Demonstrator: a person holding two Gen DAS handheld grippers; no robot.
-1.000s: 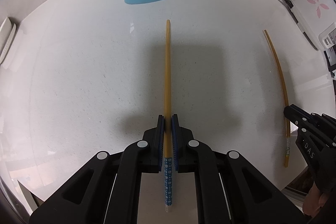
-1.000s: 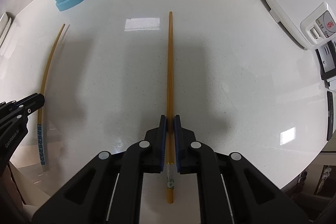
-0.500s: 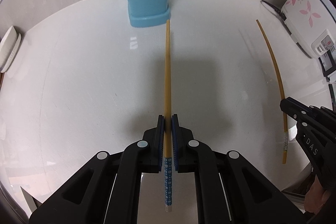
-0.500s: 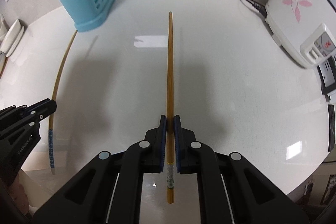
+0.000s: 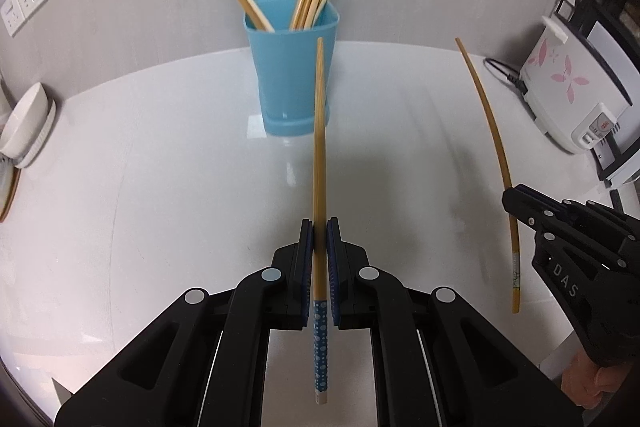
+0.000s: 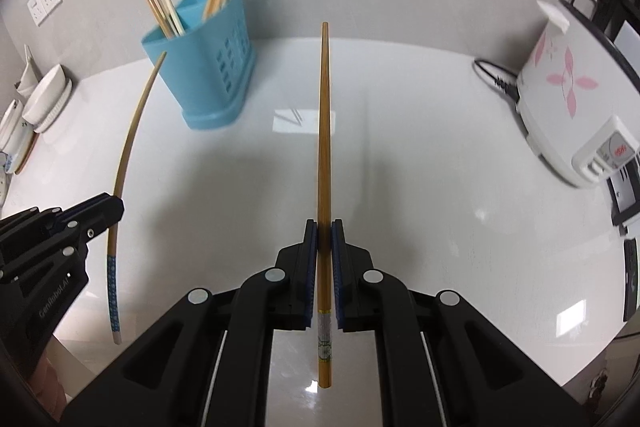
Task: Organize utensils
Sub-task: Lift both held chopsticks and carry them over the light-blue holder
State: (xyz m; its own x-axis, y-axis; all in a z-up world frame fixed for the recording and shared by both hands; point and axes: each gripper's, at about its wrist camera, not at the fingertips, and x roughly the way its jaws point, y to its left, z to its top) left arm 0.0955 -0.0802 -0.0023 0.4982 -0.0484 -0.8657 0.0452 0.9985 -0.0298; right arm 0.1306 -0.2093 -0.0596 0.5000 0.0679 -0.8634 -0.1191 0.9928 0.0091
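Observation:
My left gripper [image 5: 319, 227] is shut on a wooden chopstick with a blue dotted end [image 5: 319, 155], its tip pointing at the blue utensil holder [image 5: 294, 67]. That holder stands at the back of the white table and has several chopsticks in it. My right gripper [image 6: 324, 229] is shut on a plain wooden chopstick [image 6: 324, 131], held above the table to the right of the holder [image 6: 208, 67]. Each view shows the other gripper at its edge: the right gripper [image 5: 510, 201] with its chopstick [image 5: 490, 123], and the left gripper [image 6: 114, 209] with the blue-ended chopstick [image 6: 132, 139].
A white rice cooker with pink flowers [image 6: 568, 99] stands at the right with its cord [image 6: 494, 77] on the round white table [image 6: 420, 155]. Stacked white bowls and plates [image 5: 28, 131] sit at the left edge. Wall sockets [image 6: 44, 1] are on the grey wall behind.
Both grippers have risen and tilted up with their chopsticks off the table. The holder and its chopsticks and the back wall have come fully into view.

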